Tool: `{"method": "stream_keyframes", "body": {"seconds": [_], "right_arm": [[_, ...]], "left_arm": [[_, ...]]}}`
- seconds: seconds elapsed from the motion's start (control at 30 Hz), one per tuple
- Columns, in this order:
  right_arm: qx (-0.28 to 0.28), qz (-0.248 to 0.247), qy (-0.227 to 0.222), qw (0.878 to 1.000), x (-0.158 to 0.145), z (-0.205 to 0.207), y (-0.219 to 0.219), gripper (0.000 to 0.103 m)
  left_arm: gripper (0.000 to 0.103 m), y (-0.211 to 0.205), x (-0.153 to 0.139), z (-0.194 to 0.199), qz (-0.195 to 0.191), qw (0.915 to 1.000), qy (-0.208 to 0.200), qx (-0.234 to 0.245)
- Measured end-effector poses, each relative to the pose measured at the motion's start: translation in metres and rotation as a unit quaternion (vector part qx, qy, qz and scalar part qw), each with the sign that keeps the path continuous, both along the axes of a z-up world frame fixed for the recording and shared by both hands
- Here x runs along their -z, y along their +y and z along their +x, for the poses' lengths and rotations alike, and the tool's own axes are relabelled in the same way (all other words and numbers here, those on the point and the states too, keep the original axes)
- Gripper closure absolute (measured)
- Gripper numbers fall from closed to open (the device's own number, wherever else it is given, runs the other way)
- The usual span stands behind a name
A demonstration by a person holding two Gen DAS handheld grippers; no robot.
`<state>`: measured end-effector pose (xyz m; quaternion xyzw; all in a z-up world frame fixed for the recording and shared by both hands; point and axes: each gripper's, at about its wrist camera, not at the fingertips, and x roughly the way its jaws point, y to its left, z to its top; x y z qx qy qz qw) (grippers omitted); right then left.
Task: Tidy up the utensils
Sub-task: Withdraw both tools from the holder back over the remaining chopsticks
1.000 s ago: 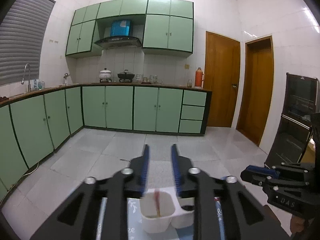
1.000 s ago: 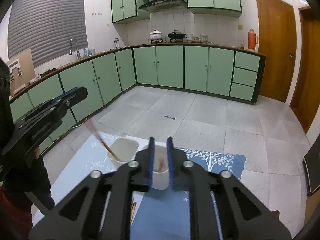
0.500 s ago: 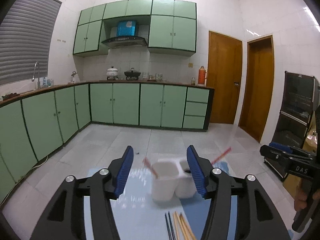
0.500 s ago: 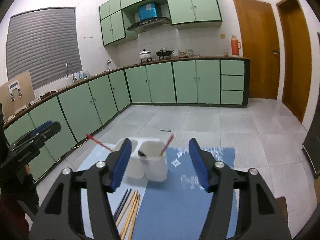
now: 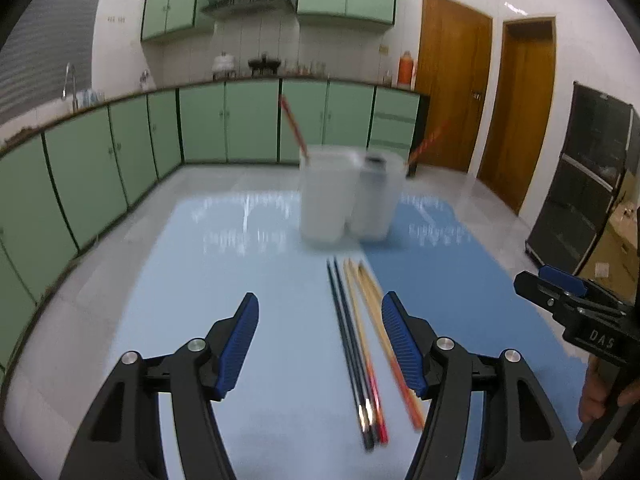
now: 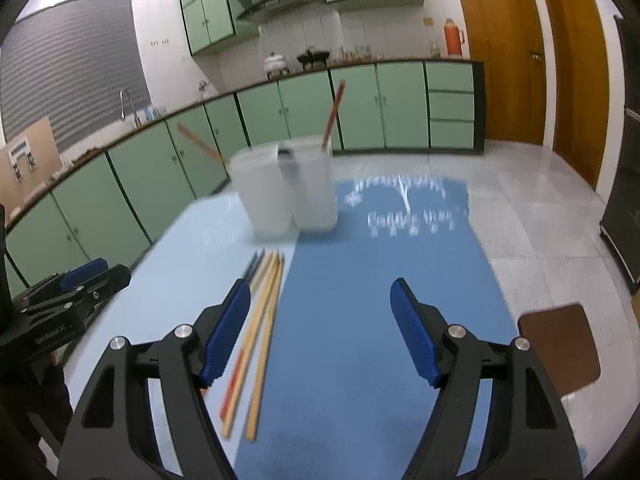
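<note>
Left tongs [image 5: 320, 344] and right tongs [image 6: 320, 328], jaws just spread wide and empty, poised over loose chopsticks [image 5: 360, 340] laid side by side on the desk [image 5: 240, 280] for pickup; beyond, white holder [image 5: 344, 196], one red chopstick [image 5: 294, 126] per cup.

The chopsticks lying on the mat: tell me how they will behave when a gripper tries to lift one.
The chopsticks look thin and straight, so probably stiff and light. They lie flat and close together on the smooth mat, so a neighbour may get pinched too. Being slender, one would likely pivot or slip between the pads unless gripped near its middle.
</note>
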<state>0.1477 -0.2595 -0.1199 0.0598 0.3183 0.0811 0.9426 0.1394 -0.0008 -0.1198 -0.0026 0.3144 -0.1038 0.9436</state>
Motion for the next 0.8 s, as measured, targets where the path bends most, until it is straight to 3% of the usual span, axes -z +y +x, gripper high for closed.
{"method": "stream_keyframes", "body": {"seconds": [0.27,0.8], "right_arm": [[0.001,-0.01,0.025,1.0,0.045,-0.03,0.025,0.036],[-0.017,-0.042,0.039,0.998,0.071,-0.051,0.053,0.053]], "left_arm": [[0.04,0.009,0.05,-0.018,0.01,0.999,0.04,-0.017],[0.04,0.007,0.078,-0.035,0.007,0.9981,0.06,-0.015]]}}
